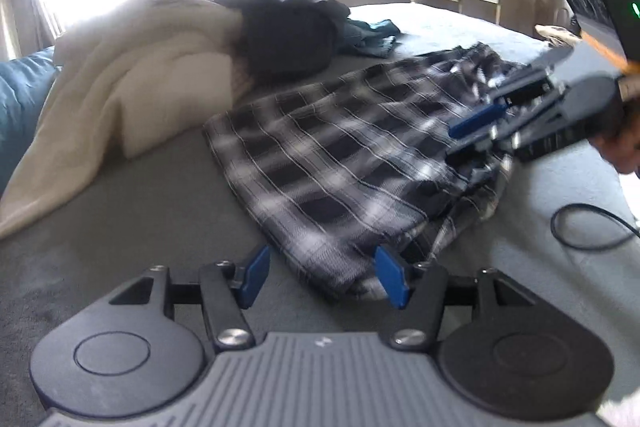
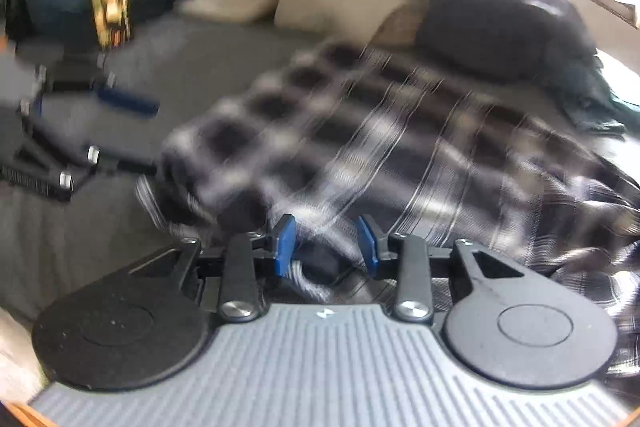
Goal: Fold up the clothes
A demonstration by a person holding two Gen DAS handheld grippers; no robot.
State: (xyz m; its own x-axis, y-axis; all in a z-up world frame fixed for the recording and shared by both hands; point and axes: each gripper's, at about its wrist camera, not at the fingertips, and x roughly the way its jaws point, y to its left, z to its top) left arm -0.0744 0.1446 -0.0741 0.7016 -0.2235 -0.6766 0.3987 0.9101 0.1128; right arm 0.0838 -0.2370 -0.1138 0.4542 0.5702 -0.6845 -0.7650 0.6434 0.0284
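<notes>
Plaid cloth [image 1: 340, 163] is spread part-folded across the grey bed [image 1: 140, 227], beside a cream blanket [image 1: 132, 67] and a dark heap of clothes [image 1: 292, 35]. Both grippers are seen with jaws parted and nothing pinched: the left gripper [image 1: 324, 277] at the near corner, the right gripper [image 2: 326, 245] over the bunched edge. A fold appears just laid down; next, a fresh edge must be grasped and carried over squarely.

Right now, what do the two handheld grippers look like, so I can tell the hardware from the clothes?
Both match: the left gripper and right gripper have blue finger pads on black linkage arms with silver pivot bolts, two round black discs and a ribbed grey body. Seen from the left wrist, the right unit carries a black box with a green light.
</notes>
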